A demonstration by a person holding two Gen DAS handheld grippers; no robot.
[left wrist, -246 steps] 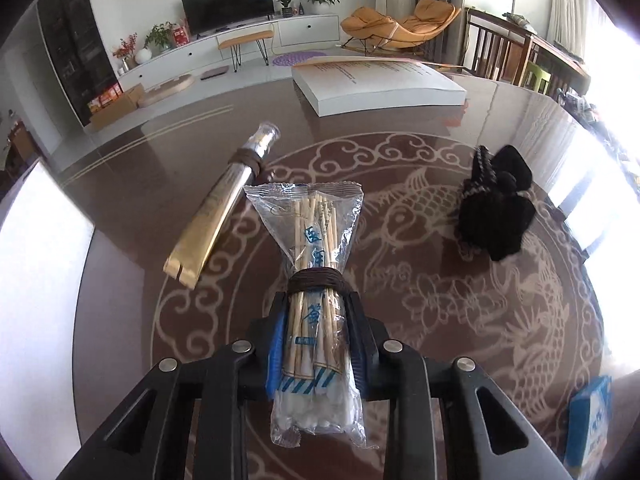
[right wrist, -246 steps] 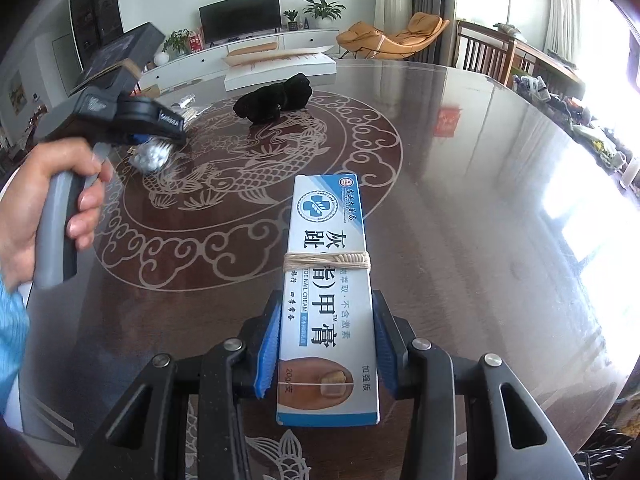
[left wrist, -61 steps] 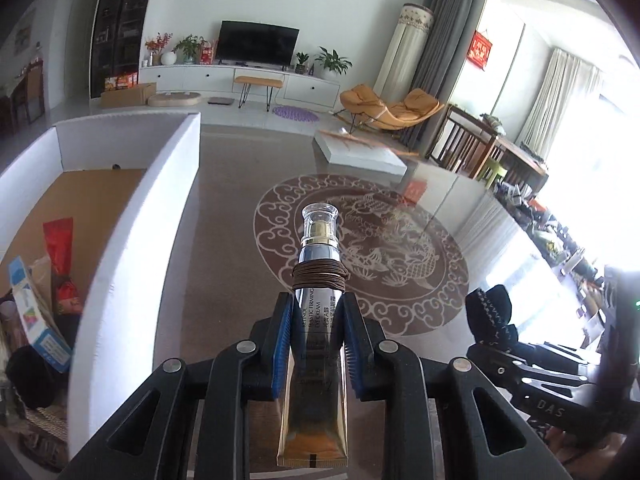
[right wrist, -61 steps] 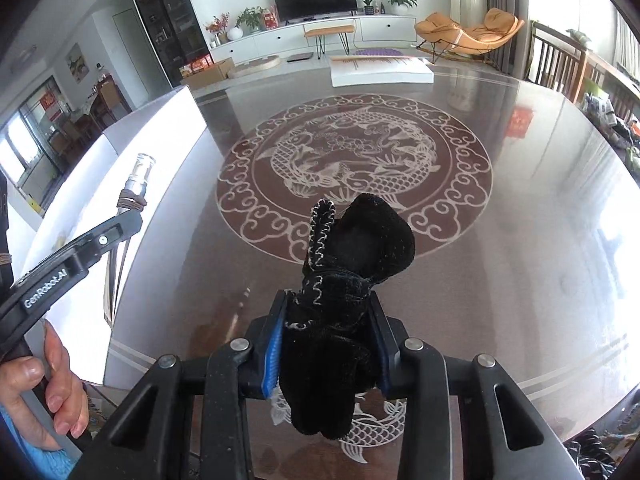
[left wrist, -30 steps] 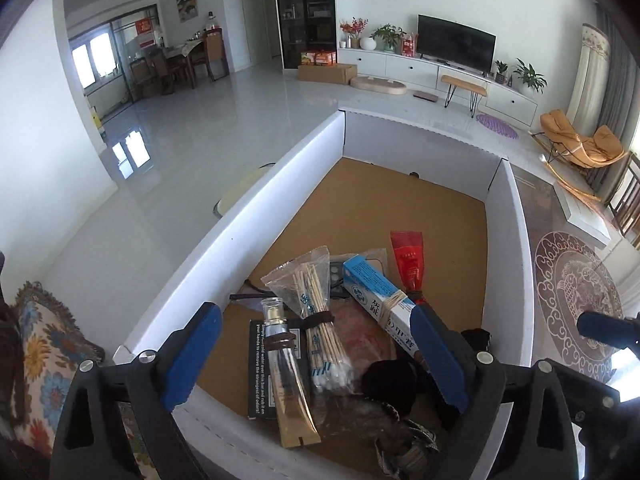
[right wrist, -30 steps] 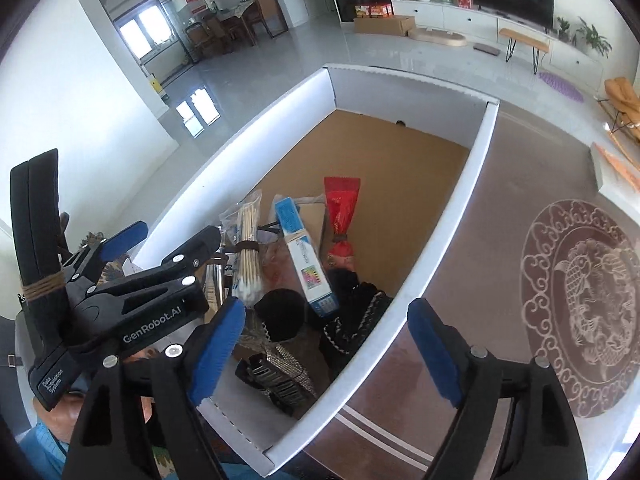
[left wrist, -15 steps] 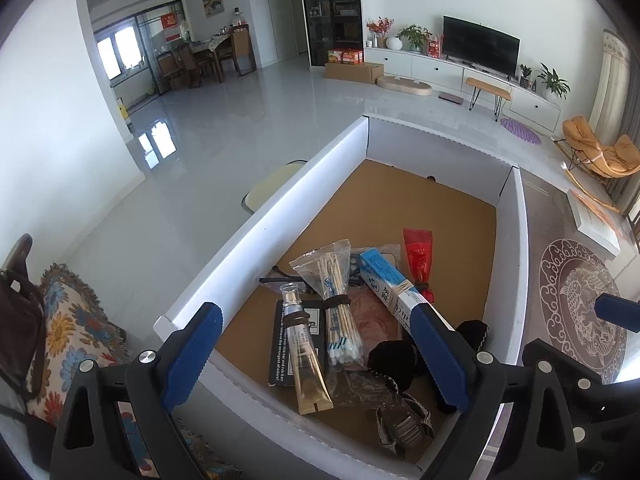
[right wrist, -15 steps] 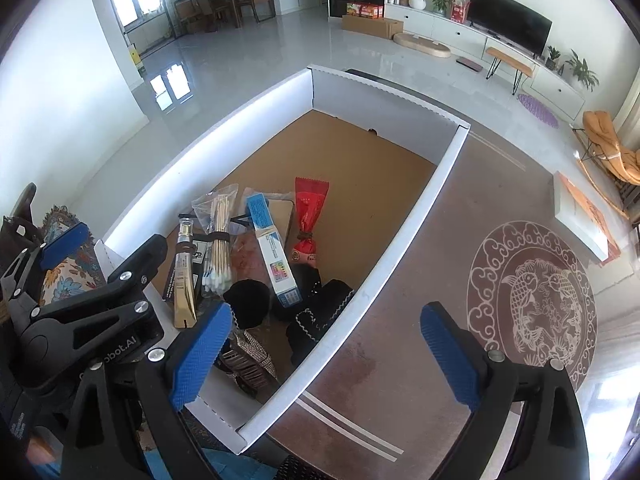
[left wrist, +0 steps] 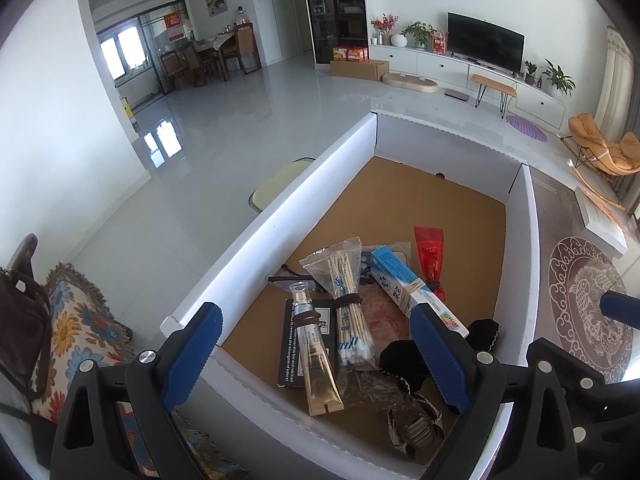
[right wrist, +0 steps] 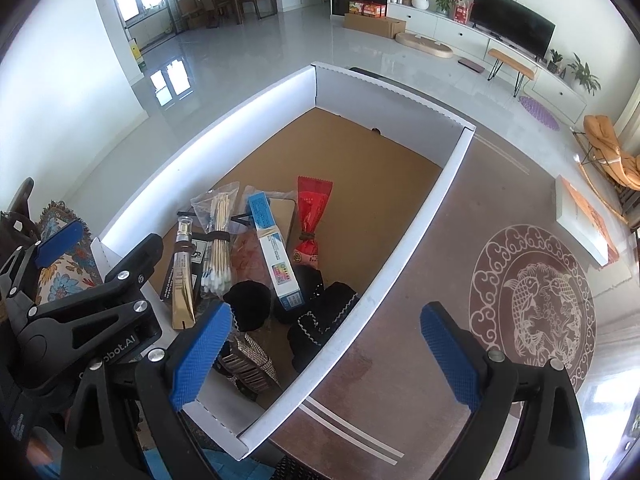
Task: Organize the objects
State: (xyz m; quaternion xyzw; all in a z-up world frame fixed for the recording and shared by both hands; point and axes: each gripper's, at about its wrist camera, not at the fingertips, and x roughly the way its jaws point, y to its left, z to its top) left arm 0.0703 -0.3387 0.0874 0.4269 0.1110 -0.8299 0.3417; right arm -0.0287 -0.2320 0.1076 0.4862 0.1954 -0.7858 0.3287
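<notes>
Black glove (right wrist: 320, 316) is lying in the white box (right wrist: 404, 248), at about eleven o'clock from the right gripper (right wrist: 324, 348), whose spread jaws are holding nothing. Crowding it are a blue carton (right wrist: 276, 252), red packet (right wrist: 312, 216), cotton swabs (left wrist: 348, 300) and gold tube (left wrist: 316, 364). Left gripper (left wrist: 316, 360) is hanging released over them. Only the right view is showing the dragon-patterned table (right wrist: 536, 304) at three o'clock.

A dark television (left wrist: 485, 43) stands on a long white cabinet (left wrist: 472, 68) against the far wall, an orange lounge chair (left wrist: 600, 150) off to its right.
</notes>
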